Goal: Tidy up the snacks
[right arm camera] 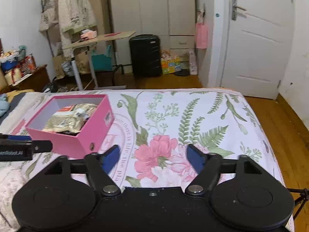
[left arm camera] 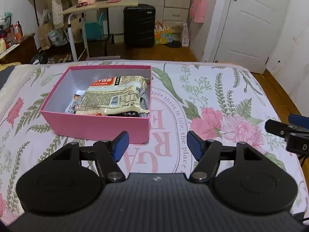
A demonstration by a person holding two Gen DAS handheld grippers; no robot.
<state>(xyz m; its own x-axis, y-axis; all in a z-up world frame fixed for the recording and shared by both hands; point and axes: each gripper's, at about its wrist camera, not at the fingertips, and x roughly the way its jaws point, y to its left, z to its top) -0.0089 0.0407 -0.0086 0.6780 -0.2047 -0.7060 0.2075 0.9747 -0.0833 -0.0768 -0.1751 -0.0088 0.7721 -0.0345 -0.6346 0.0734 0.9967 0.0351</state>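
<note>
Both the left tongs point(left arm camera: 156, 145) and right tongs point(right arm camera: 153, 157) stand spread and empty above the floral bed point(left arm camera: 222, 89). Toward the bed's far left corner sits the pink box point(left arm camera: 96, 124). It holds snack packets point(left arm camera: 115, 96), the lower ones mostly hidden beneath a cream packet.

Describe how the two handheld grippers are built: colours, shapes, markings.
Both look alike. The left gripper has a black ribbed body, two round black discs, angular black linkage arms with silver pivot pins, and blue pads on its fingertips. The right gripper matches it, and white lettering, too small to read, shows on its side in the left wrist view.
</note>
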